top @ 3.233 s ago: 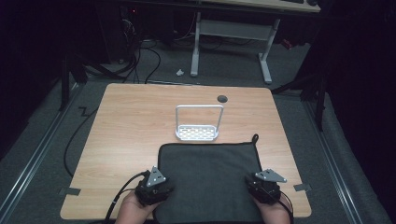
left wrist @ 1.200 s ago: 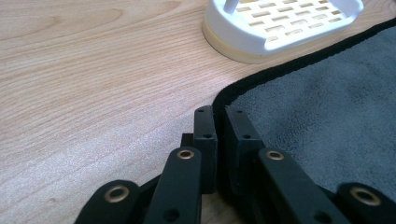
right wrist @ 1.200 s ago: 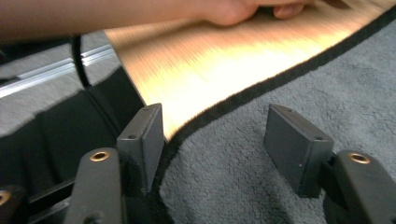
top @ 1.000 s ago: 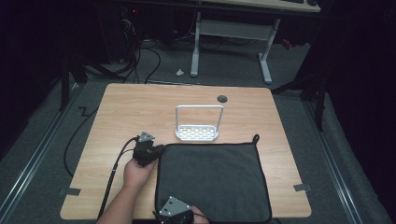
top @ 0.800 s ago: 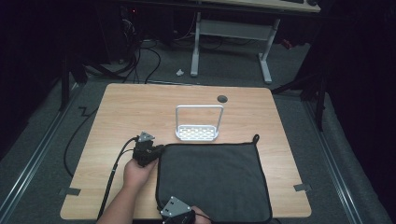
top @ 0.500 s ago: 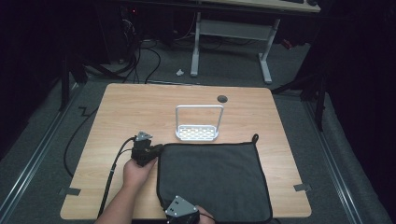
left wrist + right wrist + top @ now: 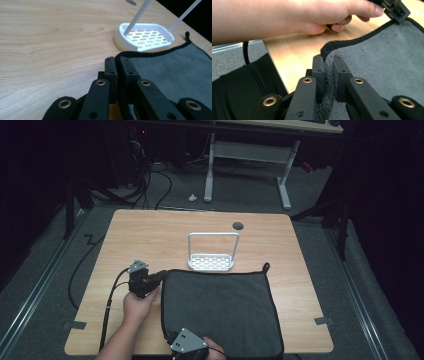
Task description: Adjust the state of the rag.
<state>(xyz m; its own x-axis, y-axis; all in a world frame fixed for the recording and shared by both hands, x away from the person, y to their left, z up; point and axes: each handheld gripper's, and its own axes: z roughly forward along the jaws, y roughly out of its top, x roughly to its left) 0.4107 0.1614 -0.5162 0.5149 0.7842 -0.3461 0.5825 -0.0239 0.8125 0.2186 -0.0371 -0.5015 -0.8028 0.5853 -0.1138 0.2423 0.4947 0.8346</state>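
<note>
Dark floor surrounds our pale wooden tabletop (image 7: pixel 150 235), where the dark grey microfibre cloth (image 7: pixel 220 310) lies by the near edge. Since a second ago our right gripper (image 7: pixel 327 62) has just clamped the cloth's near-left corner; our left gripper (image 7: pixel 118 65) pinches its far-left corner. With both corners lifting, we judge a fold rightward comes next.
</note>
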